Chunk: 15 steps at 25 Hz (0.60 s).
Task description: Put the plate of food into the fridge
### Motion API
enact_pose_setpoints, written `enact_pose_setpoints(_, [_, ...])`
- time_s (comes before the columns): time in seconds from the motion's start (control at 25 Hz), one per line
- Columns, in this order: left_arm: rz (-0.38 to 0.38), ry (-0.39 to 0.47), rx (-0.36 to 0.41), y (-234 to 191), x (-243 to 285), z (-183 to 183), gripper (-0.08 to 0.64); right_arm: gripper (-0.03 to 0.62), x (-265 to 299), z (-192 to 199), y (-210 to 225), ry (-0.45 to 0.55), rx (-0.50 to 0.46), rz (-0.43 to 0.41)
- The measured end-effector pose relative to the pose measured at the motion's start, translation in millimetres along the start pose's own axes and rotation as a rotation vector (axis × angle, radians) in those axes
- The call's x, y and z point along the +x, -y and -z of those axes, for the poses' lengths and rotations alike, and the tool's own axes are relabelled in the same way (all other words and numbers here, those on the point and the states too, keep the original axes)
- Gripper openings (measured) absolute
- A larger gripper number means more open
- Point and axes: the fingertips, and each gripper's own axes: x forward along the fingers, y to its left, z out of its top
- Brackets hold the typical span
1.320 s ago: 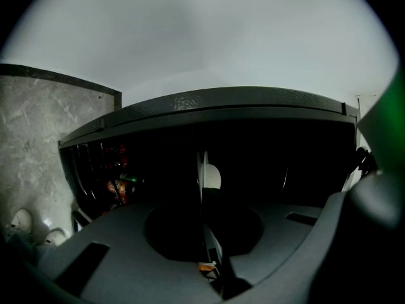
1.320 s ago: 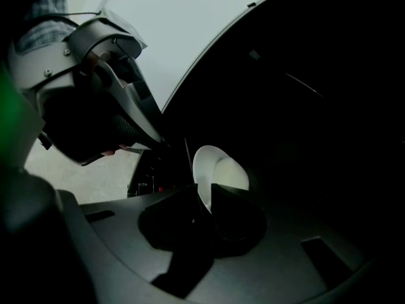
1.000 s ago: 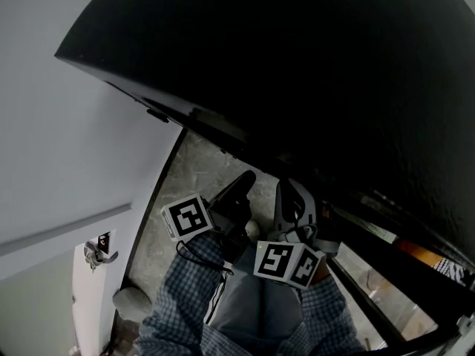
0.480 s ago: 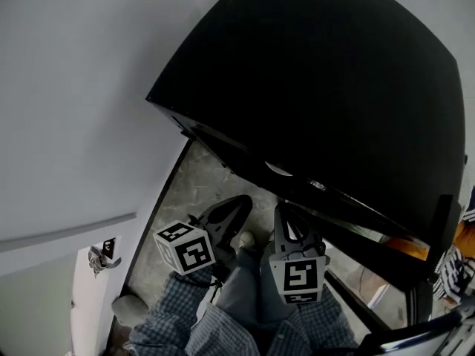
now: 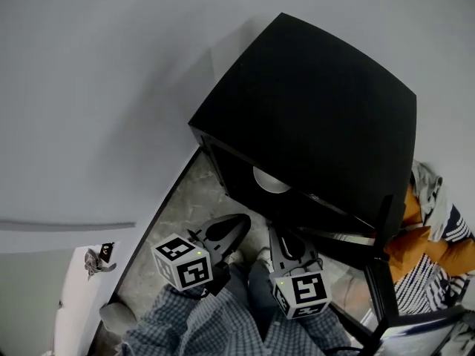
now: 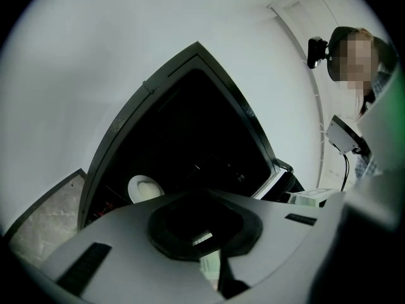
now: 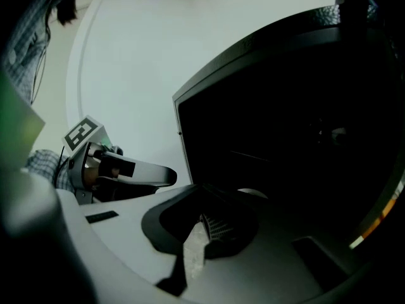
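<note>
A black mini fridge point(image 5: 319, 117) stands open against the white wall. A white plate point(image 5: 271, 180) lies inside it on the left, and shows pale in the left gripper view point(image 6: 147, 187) and as a sliver in the right gripper view point(image 7: 253, 194). What is on the plate cannot be made out. My left gripper point(image 5: 230, 227) and right gripper point(image 5: 286, 242) hang side by side just in front of the fridge opening, apart from the plate. Both look shut and hold nothing. The left gripper point(image 7: 169, 176) also shows in the right gripper view.
The fridge door point(image 5: 382, 232) hangs open to the right, with orange and striped items point(image 5: 427, 228) beyond it. Grey stone floor point(image 5: 174, 210) lies in front. A white panel with a small metal fitting point(image 5: 100, 256) stands at the lower left.
The head view has pulled back and up, so the whole fridge top now shows. Both grippers have drawn back and lower from the opening; the plate stays inside.
</note>
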Motion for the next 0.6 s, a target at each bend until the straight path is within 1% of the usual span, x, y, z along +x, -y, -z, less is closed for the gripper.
enact_pose_setpoints(0.12, [0.014, 0.01, 0.027, 19, -3, -4, 0.006, 0.006, -12, -12, 0, 0.025, 0.02, -0.006])
enact_pose_setpoints(0.36, [0.044, 0.033, 0.075, 53, -6, -9, 0.006, 0.006, -33, -28, -10, 0.049, 0.021, -0.038])
enact_pose_setpoints(0.6, [0.024, 0.081, 0.116, 66, -10, -22, 0.006, 0.006, -37, -41, -15, 0.071, 0.008, -0.096])
